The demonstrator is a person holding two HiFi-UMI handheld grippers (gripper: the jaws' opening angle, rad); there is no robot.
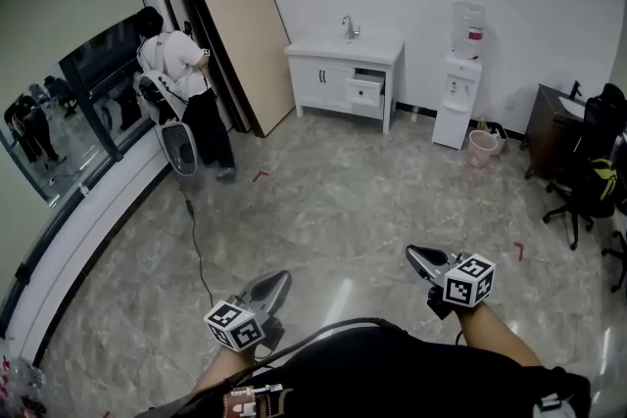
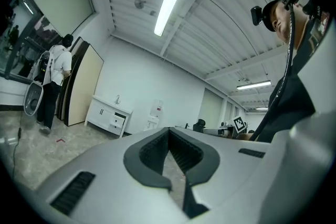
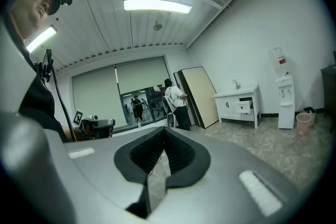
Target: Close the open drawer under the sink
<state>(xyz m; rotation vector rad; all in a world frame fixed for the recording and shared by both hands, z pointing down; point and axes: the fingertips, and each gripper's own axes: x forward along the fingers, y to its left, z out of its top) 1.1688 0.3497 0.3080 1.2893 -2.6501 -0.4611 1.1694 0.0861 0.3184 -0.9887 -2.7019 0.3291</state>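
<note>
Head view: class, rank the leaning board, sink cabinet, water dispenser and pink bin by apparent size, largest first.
1. leaning board
2. sink cabinet
3. water dispenser
4. pink bin
All stand by the far wall, so nearness hardly skews this.

A sparsely fitted office or test room: a grey marble-look tiled floor (image 1: 343,210), a white sink cabinet (image 1: 345,78) and a water dispenser (image 1: 458,83) along the far wall, a dark desk (image 1: 551,117) with a black office chair (image 1: 588,181) at the right edge, a glazed partition (image 1: 59,113) on the left, and ceiling strip lights (image 2: 169,5).
</note>
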